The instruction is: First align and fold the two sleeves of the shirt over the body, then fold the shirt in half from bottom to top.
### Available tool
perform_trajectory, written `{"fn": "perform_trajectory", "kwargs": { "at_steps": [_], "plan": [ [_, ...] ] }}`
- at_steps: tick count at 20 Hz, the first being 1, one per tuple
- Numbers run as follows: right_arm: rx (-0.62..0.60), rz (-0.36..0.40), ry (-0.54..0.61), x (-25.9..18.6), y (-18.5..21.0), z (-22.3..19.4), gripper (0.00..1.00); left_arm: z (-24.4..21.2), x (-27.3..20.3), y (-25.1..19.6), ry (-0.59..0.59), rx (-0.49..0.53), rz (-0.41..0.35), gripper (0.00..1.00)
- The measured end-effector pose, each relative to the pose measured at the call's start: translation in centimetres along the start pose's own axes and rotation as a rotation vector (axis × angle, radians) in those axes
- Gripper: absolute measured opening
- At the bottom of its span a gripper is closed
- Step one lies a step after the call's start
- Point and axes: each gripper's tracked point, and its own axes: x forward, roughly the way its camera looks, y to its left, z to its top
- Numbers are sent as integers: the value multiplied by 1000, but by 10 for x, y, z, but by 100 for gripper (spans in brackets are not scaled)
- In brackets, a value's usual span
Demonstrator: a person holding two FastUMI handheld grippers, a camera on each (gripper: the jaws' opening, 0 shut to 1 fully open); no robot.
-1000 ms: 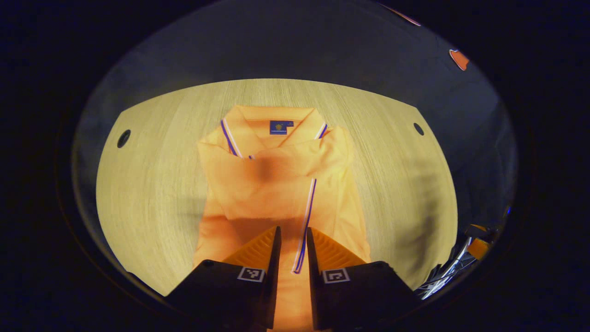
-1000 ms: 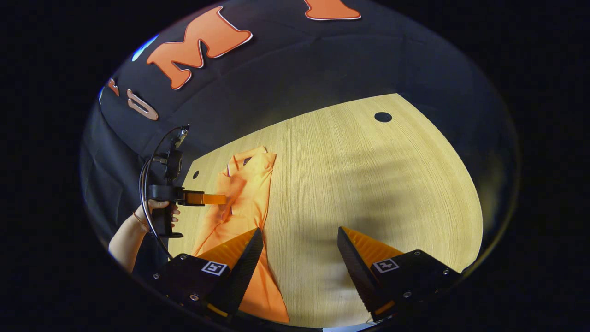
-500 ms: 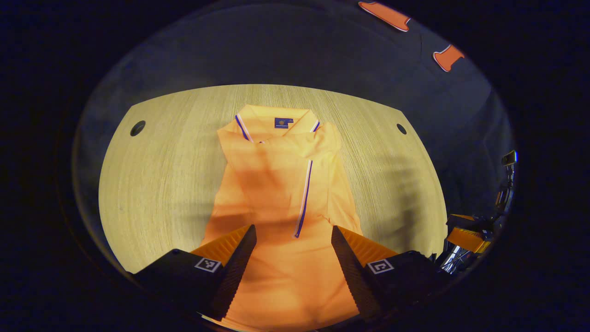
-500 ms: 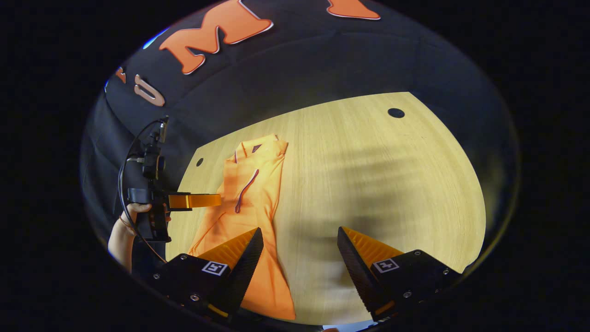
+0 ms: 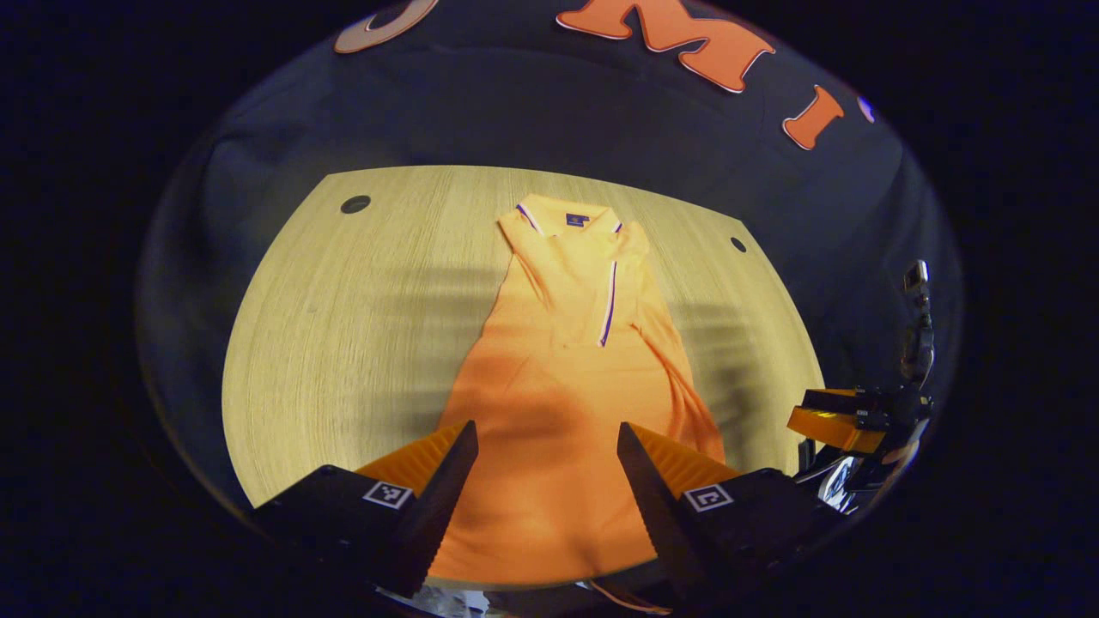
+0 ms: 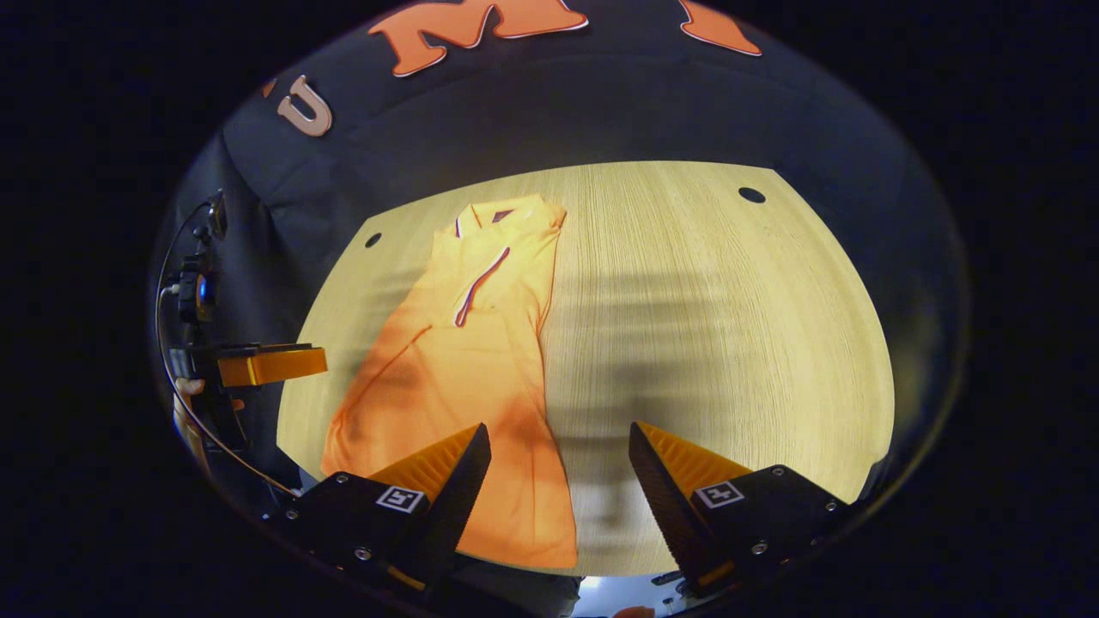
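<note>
An orange polo shirt (image 5: 558, 369) lies flat on the wooden table (image 5: 343, 326), collar at the far end, both sleeves folded over its body; a purple-and-white sleeve trim runs down its chest. My left gripper (image 5: 541, 455) is open above the shirt's hem, holding nothing. The right gripper (image 5: 846, 421) hangs off the table's right edge. In the right gripper view the shirt (image 6: 464, 360) lies left of centre. My right gripper (image 6: 558, 455) is open over the shirt's hem and bare wood. The left gripper (image 6: 266, 365), held by a hand, is off the table's left side.
The table (image 6: 730, 343) has small round holes (image 6: 751, 195) near its far corners. Its near edge runs just below the shirt's hem. Black cloth walls the booth behind the table. Cables trail from each gripper's handle.
My left gripper let go of the sleeve, opened, and pulled back toward the near edge. The sleeve now lies over the shirt's body. The right gripper also drew back, staying open.
</note>
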Motion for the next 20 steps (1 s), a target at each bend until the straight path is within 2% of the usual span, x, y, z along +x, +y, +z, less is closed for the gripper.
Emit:
{"fn": "perform_trajectory", "kwargs": {
  "at_steps": [4,9,11,13,20],
  "plan": [
    [-34,-37,56,-5,19,-48,99,-57,-21,31,42,7,35,99],
    [-40,-73,145,6,36,-101,99,-100,-24,65,54,-11,105,99],
    [-52,-98,175,7,39,-119,99,-123,-21,66,78,-21,114,99],
    [-49,-97,200,11,45,-134,99,-145,-17,60,120,-40,92,99],
    [-69,-108,272,23,61,-170,99,-207,-2,53,249,-14,88,99]
  ]
}}
